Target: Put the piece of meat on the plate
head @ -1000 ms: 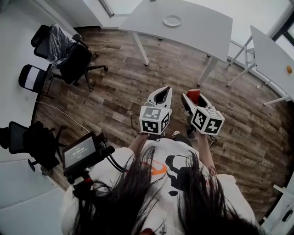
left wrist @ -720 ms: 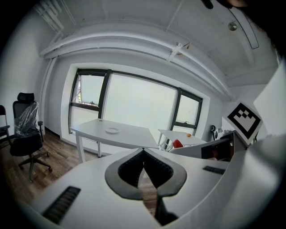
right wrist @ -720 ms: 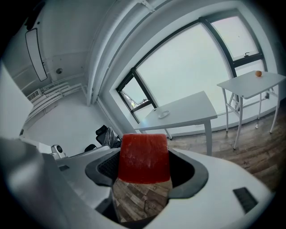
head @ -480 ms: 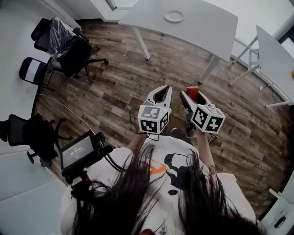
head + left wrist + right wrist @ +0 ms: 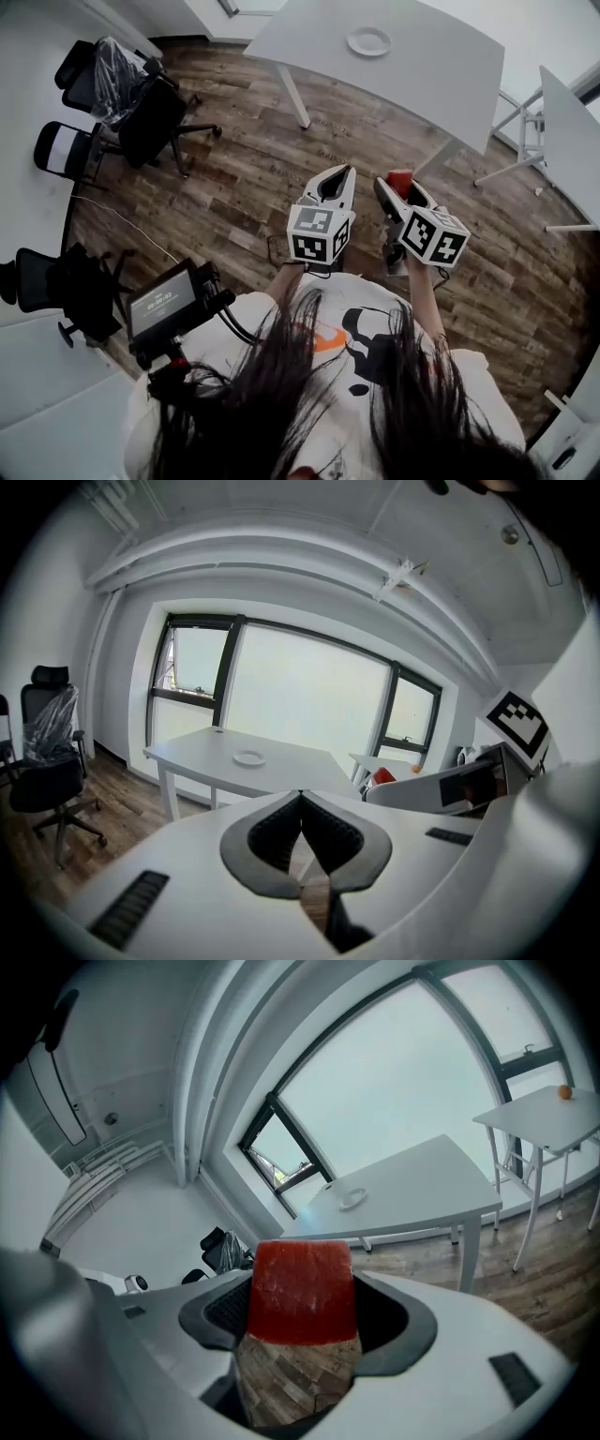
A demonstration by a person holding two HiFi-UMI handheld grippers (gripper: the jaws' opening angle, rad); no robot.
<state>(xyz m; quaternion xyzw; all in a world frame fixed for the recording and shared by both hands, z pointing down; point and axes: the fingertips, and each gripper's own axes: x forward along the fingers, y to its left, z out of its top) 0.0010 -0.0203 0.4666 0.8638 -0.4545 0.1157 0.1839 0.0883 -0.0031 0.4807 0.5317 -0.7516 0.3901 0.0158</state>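
Observation:
A red block of meat [image 5: 302, 1290] sits clamped between the jaws of my right gripper [image 5: 302, 1312]; from the head view the meat [image 5: 399, 180] pokes out at the tip of the right gripper [image 5: 398, 187], held over the wood floor. My left gripper [image 5: 338, 176] is beside it, jaws closed together and empty, as the left gripper view [image 5: 301, 803] confirms. A small white plate [image 5: 369, 41] rests on the white table [image 5: 422, 70] ahead, well away from both grippers. The plate [image 5: 248, 757] and the plate [image 5: 352, 1198] show far off in both gripper views.
Black office chairs [image 5: 141, 112] stand at the left, one draped in plastic. A second white table [image 5: 567, 141] is at the right, with an orange ball [image 5: 564, 1092] on it in the right gripper view. A monitor rig [image 5: 169, 305] hangs at the person's left side.
The view has shifted slightly; the table and plate lie a bit further right and nearer. Both grippers keep their pose, the meat still held.

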